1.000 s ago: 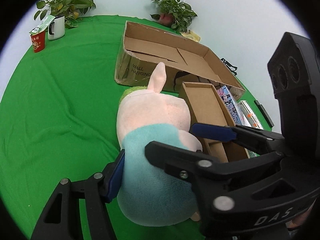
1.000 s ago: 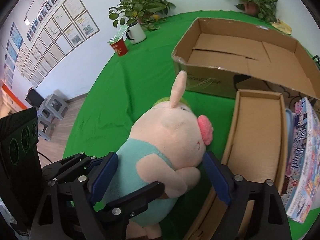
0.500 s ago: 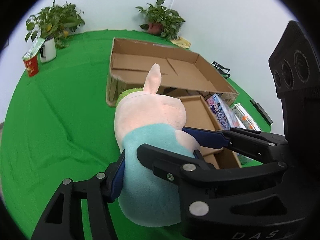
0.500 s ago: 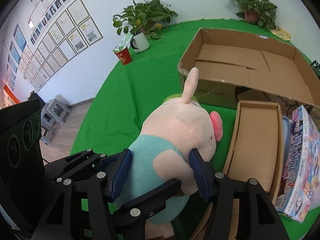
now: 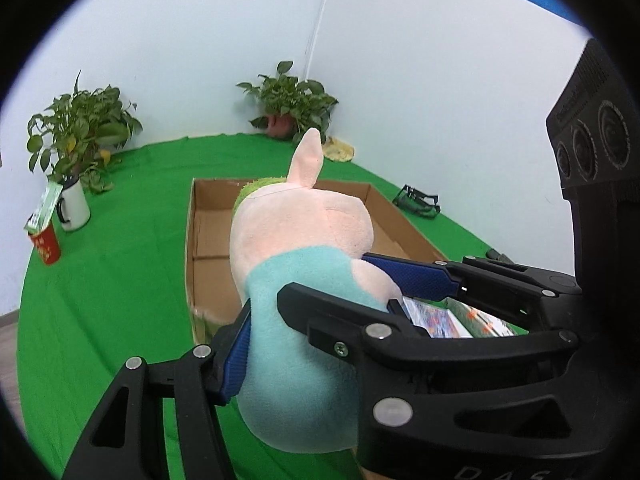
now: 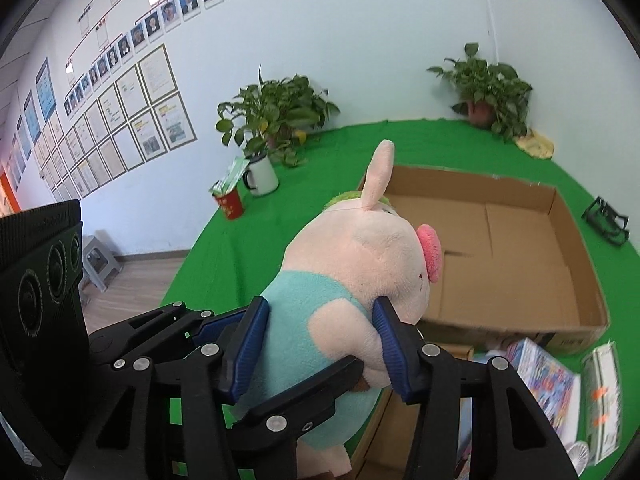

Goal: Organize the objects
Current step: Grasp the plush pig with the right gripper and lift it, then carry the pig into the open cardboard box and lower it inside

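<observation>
Low in both frames, my left claw [image 5: 320, 316] and my right claw [image 6: 320, 344] squeeze the plush pig [image 6: 352, 276] by its teal belly, the right jaws closing tighter, so the floppy toy stays upright above the green cloth [image 5: 100, 280]. Beyond it, mid-frame, the big cardboard box [image 6: 520, 240] lies open, apparently empty, likely its destination.

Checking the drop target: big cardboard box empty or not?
Empty: the big cardboard box shows only bare floor flaps; the plush pig hides a part.
</observation>
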